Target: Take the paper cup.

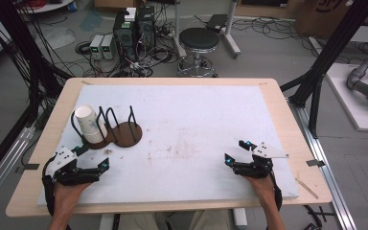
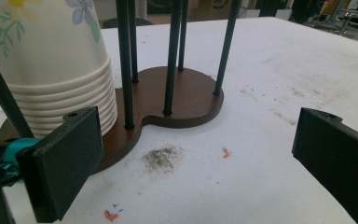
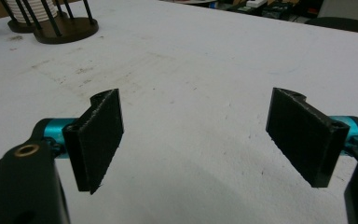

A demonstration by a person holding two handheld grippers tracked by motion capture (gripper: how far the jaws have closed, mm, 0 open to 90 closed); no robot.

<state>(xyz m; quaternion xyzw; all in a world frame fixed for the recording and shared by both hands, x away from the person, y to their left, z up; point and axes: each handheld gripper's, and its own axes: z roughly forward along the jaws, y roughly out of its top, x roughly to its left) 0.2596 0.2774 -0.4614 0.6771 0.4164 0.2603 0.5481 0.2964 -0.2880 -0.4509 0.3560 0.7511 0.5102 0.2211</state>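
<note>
No readable writing anywhere; the only marking is a printed flower pattern, yellow and pale blue blooms with green sprigs, on the stack of paper cups (image 2: 51, 60), and the top of that print is cut off in your left gripper view. Take the wooden rack (image 1: 120, 134) as the landmark: the cups sit nested and leaning in its left bay among the black wire posts, their lower rims ribbed one above another; the right bay holds only posts. Your left gripper (image 1: 92, 157) rests just in front of the rack, jaws spread wide with nothing between them, one pad close beside the cup stack but not pressing it. Your right gripper (image 1: 237, 152) lies well to the rack's right, near the white mat's (image 1: 196, 124) front edge, jaws likewise released and empty. A dark smudge (image 2: 162, 157) marks the mat just before the rack's base, with small orange flecks nearby. In the right gripper view the rack is small and cropped at the top corner. Between rack and right gripper the mat is open; the bare table rim (image 1: 287, 124) borders the mat.
</note>
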